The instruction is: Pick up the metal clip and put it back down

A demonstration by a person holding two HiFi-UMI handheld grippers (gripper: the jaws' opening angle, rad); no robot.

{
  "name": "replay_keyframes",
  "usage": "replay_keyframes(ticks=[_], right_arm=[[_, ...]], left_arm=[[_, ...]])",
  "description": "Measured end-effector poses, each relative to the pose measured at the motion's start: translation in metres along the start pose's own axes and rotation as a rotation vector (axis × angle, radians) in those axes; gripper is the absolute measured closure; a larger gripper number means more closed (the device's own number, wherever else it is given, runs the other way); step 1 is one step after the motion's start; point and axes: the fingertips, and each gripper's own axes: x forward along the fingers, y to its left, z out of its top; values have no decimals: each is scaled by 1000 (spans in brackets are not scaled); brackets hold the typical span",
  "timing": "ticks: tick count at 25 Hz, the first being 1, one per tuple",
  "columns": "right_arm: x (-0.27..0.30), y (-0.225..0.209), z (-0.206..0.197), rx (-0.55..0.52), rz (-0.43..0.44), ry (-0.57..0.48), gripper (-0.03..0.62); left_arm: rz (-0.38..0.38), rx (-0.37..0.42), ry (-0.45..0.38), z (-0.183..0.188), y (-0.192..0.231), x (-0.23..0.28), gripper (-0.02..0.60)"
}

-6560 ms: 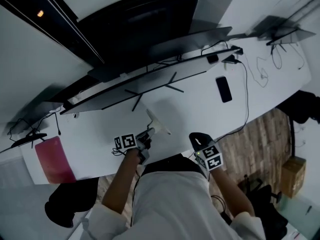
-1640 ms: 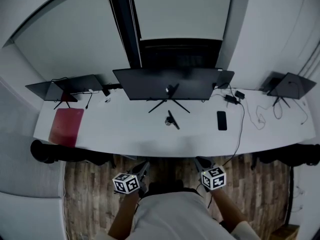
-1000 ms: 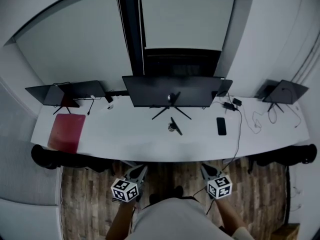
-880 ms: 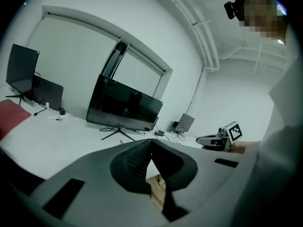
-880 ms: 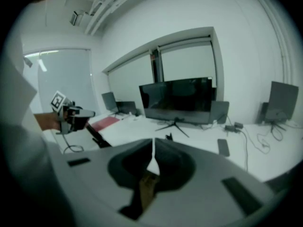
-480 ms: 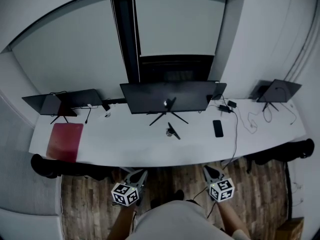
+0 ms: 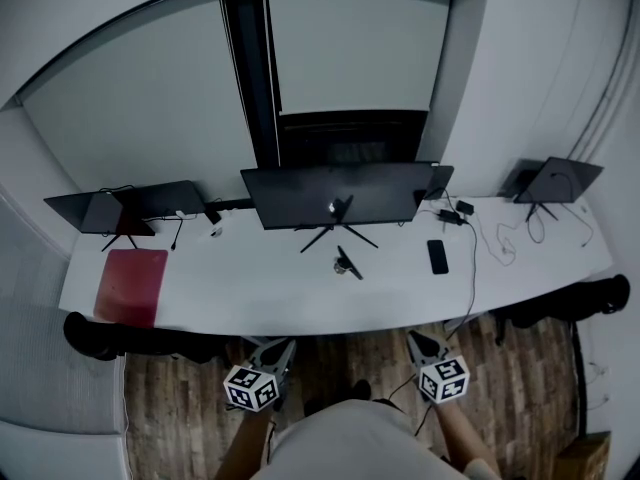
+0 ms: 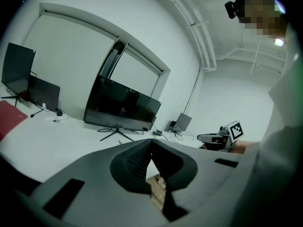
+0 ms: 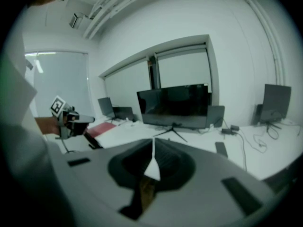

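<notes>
Head view: left gripper [image 7: 279,347] and right gripper [image 7: 416,339] hover short of the desk [image 7: 250,290], jaws closed and empty; metal clip [image 7: 347,263] lies on the desk.

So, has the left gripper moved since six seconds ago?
Yes. It was over the desk at the metal clip; now the left gripper sits back over the floor, short of the desk edge.
</notes>
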Motion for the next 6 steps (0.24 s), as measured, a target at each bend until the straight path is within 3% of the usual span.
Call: replay_keyframes(ticks=[6], right_arm=[[9,0,-7,8,6,7,560]], left_arm=[[2,-3,2,-3,7,2,549]])
